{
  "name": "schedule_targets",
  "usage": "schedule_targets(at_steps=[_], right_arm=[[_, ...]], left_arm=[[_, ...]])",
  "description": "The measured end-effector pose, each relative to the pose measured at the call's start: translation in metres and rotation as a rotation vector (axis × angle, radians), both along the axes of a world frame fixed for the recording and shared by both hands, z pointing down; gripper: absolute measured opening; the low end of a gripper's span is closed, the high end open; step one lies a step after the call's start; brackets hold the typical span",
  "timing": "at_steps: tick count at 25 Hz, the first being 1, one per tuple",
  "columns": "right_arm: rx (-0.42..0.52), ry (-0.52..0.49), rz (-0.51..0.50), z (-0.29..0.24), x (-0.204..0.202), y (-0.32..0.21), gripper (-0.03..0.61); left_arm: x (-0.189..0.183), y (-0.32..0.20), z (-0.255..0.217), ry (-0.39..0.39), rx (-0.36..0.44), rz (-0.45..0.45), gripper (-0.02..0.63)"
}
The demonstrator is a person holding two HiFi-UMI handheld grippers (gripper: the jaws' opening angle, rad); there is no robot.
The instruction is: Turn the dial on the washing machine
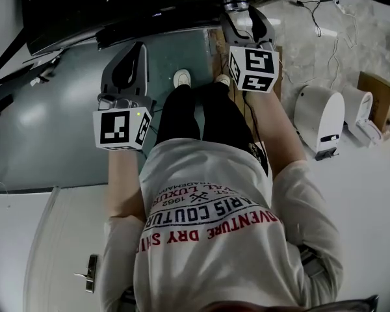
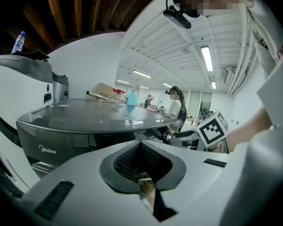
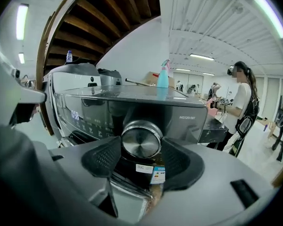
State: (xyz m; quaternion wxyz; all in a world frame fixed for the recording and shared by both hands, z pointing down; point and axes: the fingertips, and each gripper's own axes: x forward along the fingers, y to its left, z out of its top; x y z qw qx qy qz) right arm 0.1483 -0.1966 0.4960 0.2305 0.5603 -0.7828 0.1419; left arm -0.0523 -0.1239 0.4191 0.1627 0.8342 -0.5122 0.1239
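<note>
Right gripper (image 3: 141, 149) pinches the washing machine (image 3: 188, 119) dial (image 3: 141, 139) at its rim, left gripper (image 2: 140, 166) closed, empty; turning step in hand, further rotation needs slip-free wrist roll.

Seen from overhead, the right claw (image 1: 241, 14) partly hides the dial (image 1: 236, 4) at twelve o'clock, and the washing machine (image 1: 136, 8) runs off the top edge. Stickers (image 3: 151, 171) under the dial are too small to read.

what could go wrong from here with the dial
The right gripper seems to pinch the polished dial only at its sides, so the pads could slip when it twists. The shut left gripper hangs close to the washing machine front and might knock it.
</note>
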Motion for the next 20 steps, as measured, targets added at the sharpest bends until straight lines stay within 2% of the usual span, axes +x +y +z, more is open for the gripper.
schedule_targets(at_steps=[7, 15, 17, 20], right_arm=[[-0.069, -0.188, 0.027, 0.002, 0.003, -0.001, 0.284], [-0.069, -0.257, 0.023, 0.002, 0.003, 0.0, 0.284], [-0.065, -0.211, 0.006, 0.002, 0.005, 0.0, 0.284], [-0.006, -0.028, -0.047, -0.002, 0.003, 0.003, 0.293]], left_arm=[[0.006, 0.006, -0.002, -0.005, 0.008, -0.021, 0.015], [0.016, 0.007, -0.001, -0.015, 0.012, -0.023, 0.015], [0.021, 0.007, -0.001, -0.017, 0.01, -0.02, 0.015], [0.023, 0.007, 0.001, -0.019, 0.008, -0.015, 0.015]])
